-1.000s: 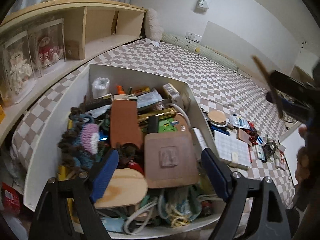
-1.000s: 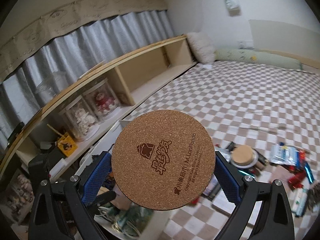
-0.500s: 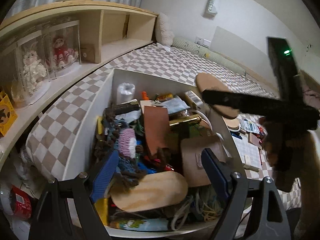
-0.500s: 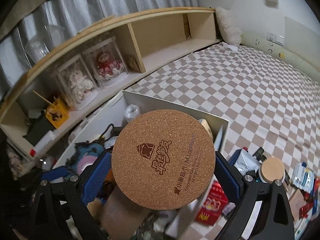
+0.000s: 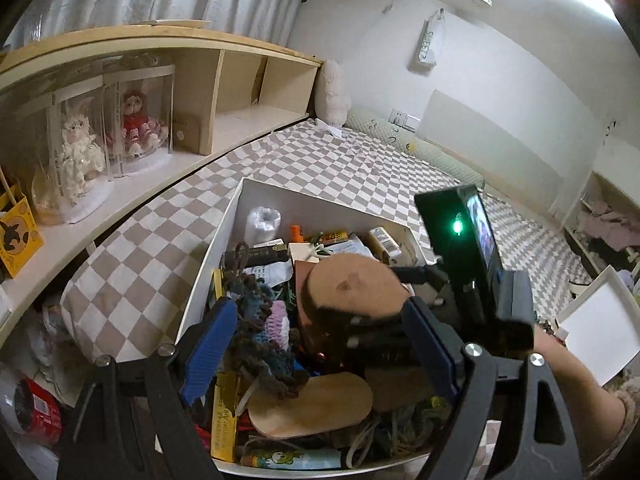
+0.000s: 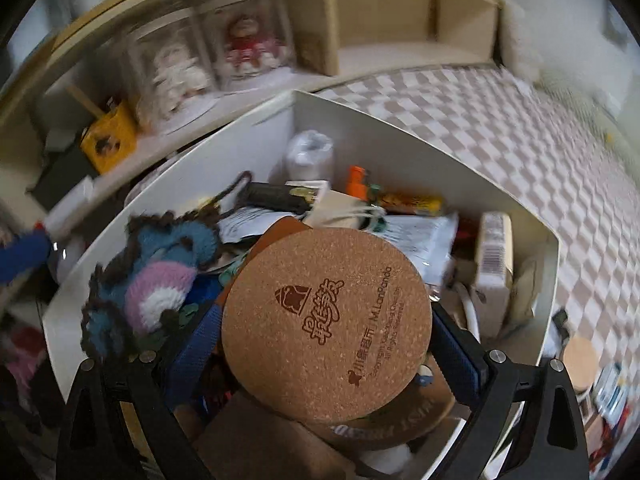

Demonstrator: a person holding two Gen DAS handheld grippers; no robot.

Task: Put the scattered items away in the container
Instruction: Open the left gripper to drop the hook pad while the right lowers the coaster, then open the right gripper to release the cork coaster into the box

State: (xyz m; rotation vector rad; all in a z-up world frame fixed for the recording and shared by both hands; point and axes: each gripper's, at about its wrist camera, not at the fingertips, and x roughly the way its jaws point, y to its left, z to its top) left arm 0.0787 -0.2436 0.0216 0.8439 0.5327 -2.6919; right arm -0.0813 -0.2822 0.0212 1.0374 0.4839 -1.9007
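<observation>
Over the crammed white box the right gripper clamps a cork coaster — the left gripper hangs wide apart, holding nothing.

Both wrist cameras look down from close above into the white container, the right nearer.

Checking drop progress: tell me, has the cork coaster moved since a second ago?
Yes. Gripped by the right gripper, the cork coaster travelled from beside the white box to above its contents.
</observation>
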